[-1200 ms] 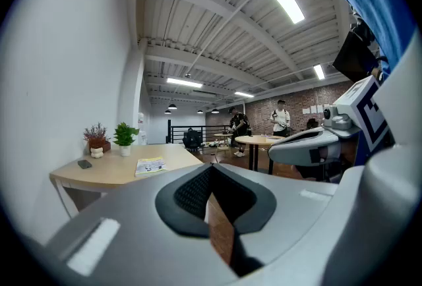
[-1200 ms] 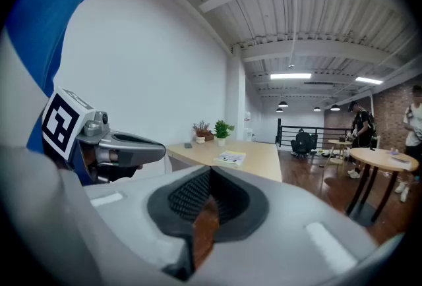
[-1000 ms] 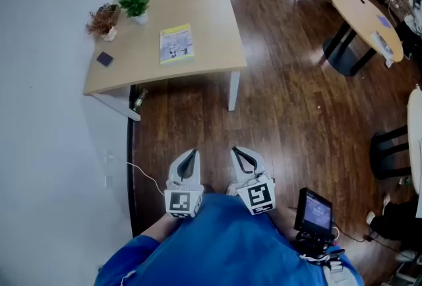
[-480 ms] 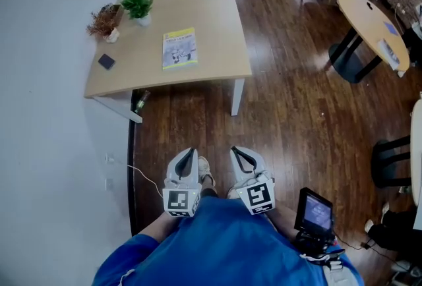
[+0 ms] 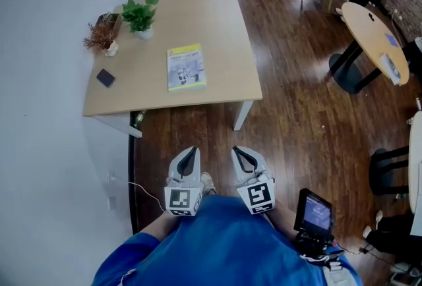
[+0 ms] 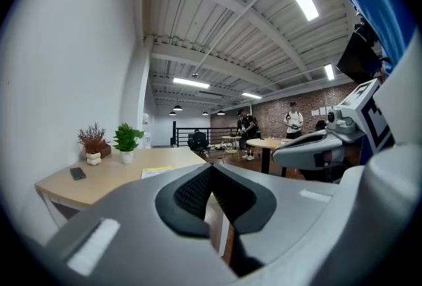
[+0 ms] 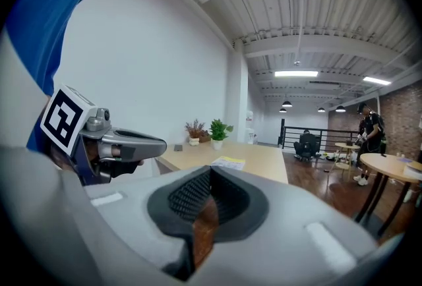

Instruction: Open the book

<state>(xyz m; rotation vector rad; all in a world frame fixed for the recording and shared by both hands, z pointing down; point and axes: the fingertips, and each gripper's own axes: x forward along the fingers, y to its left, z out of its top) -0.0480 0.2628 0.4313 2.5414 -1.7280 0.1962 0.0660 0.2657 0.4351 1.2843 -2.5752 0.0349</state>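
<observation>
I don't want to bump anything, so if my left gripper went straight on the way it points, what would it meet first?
From the left gripper, probably the near edge of the table, just short of the book; only floor lies before it. Depth is unclear.

The book (image 5: 186, 68) lies closed, flat on the wooden table (image 5: 224, 24).

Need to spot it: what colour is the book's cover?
The thin book is yellow-green with a white illustrated panel; best in the head view.
</observation>
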